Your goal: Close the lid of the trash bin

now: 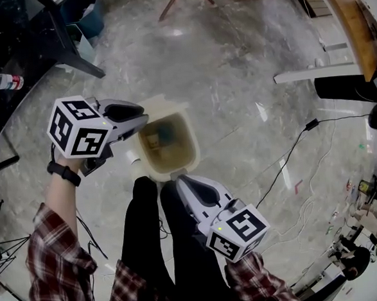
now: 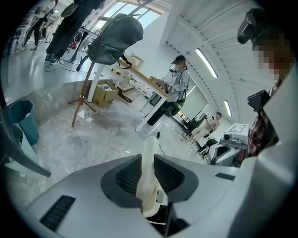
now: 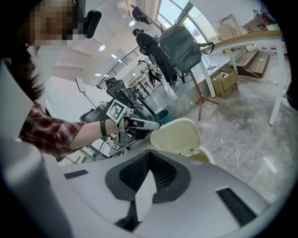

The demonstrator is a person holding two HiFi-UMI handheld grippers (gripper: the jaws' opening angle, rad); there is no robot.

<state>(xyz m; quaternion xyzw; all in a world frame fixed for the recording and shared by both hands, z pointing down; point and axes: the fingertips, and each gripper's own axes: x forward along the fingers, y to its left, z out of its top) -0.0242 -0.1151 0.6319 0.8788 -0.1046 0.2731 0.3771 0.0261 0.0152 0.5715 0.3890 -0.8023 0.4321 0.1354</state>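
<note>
A cream trash bin [image 1: 190,154] stands open on the floor just in front of the person's legs, with some rubbish inside. Its lid [image 3: 174,136] is raised, nearly upright, at the bin's far left side. My left gripper [image 1: 141,121] is shut on the lid's edge [image 2: 148,172], which runs between the jaws in the left gripper view. It also shows in the right gripper view, holding the lid's upper left rim [image 3: 152,124]. My right gripper [image 1: 179,179] is shut on nothing, its tips by the bin's near rim.
Black trousered legs [image 1: 162,238] stand right behind the bin. A black cable [image 1: 286,165] trails over the marble floor to the right. A black table frame [image 1: 72,58] is upper left, a white desk leg [image 1: 312,73] upper right. People stand far off [image 2: 174,88].
</note>
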